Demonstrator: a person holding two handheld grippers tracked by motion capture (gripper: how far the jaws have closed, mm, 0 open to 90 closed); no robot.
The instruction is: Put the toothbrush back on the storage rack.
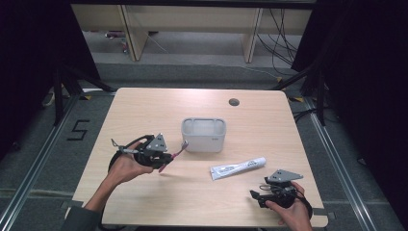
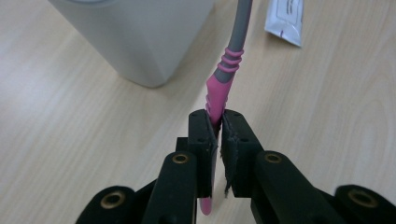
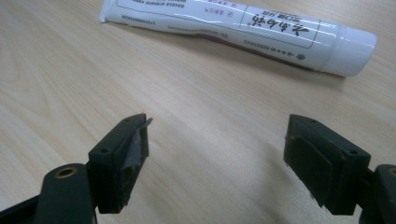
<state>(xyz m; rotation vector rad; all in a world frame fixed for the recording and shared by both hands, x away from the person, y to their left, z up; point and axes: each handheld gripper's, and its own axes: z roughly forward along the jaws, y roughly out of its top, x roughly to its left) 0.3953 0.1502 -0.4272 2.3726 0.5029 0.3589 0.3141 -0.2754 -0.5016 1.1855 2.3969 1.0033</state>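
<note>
We logged the toothbrush (image 2: 223, 77) as pink at the clamped handle end, grey further up, with pink rings at the join. The container (image 1: 203, 135) was pale grey-white. The toothpaste tube (image 3: 243, 29) was white with a white cap, dark print and a maroon stripe. Both the left gripper (image 2: 218, 126) and right gripper (image 3: 217, 140) were black with brass-coloured rivets. The table (image 1: 144, 108) was light woodgrain.

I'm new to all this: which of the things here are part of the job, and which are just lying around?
Part of the job: toothbrush, clamped in the left gripper; grey cup beside it.

Lying about: toothpaste tube on the table, untouched before the open right gripper.
</note>
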